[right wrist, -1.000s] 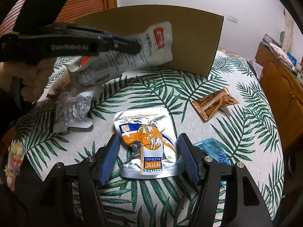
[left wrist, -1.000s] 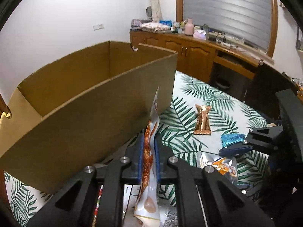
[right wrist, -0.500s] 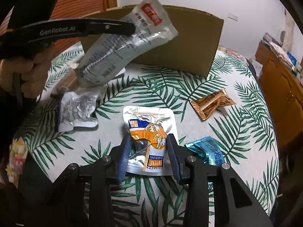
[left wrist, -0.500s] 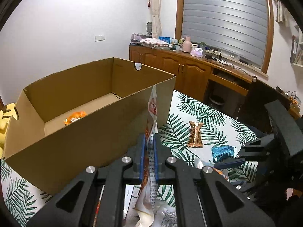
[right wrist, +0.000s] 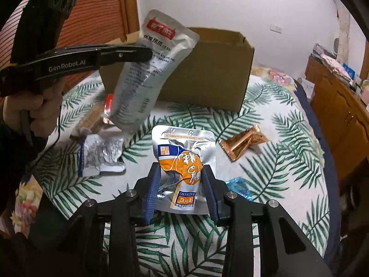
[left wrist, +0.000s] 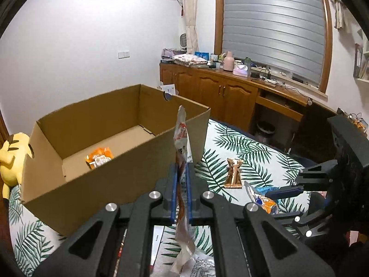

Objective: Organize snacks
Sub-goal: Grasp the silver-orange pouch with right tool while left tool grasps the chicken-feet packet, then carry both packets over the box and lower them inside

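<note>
An open cardboard box stands on the leaf-print tablecloth, with one orange packet on its floor. My left gripper is shut on a long silver pouch with a red label, held in the air beside the box's near wall. My right gripper is shut on a silver and orange pouch; both blue pads press its sides and its near end is off the cloth. The left wrist view shows the right gripper low on the right with that pouch.
On the cloth lie a gold wrapper, a blue wrapper by my right finger, a crumpled silver packet and a brown packet. A yellow plush toy sits left of the box. Wooden cabinets line the far wall.
The right jaws closed onto the silver and orange pouch and began lifting it. The left gripper rose with the long pouch, so the box's inside and the orange packet came into view.
</note>
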A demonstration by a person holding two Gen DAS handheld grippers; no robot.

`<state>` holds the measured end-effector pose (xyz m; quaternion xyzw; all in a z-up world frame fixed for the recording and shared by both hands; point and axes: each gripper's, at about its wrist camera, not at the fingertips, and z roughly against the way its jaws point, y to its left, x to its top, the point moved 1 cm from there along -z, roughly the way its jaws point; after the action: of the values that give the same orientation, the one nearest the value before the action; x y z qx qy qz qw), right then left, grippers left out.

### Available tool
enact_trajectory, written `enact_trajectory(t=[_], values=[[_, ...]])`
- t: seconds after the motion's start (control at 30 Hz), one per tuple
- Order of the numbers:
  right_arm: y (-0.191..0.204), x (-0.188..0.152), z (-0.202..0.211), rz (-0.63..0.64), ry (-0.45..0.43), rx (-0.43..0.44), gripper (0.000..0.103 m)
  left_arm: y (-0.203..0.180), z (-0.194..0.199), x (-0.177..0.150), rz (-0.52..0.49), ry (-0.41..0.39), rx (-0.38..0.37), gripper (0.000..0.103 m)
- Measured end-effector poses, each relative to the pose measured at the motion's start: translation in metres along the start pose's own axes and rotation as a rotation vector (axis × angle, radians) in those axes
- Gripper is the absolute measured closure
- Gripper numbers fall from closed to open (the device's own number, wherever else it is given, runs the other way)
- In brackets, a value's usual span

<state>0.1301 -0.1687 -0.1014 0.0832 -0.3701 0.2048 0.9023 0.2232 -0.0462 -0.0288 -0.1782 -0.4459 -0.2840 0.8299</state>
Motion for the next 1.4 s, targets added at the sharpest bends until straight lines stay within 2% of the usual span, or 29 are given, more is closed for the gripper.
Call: enact_trajectory(t=[0.27,0.57,1.07,1.4], values=[[-0.004,0.011,0.015,0.005,-0.046,-0.013,0.067,0.001,0.018,0.011,0.015,-0.059,0.026,0.101],[-0.009,0.039,0.035,0.041,-0.124,-0.029,0.067,0.009,0.037,0.037,0.021,-0.103,0.067,0.101],[-0.004,0.116,0.049,0.174,-0.231,-0.045,0.067,0.024,0.039,0.078,-0.012,-0.135,0.162,0.101],[0.002,0.154,0.036,0.221,-0.264,-0.052,0.067,0.051,0.037,0.098,0.020,-0.151,0.195,0.101]])
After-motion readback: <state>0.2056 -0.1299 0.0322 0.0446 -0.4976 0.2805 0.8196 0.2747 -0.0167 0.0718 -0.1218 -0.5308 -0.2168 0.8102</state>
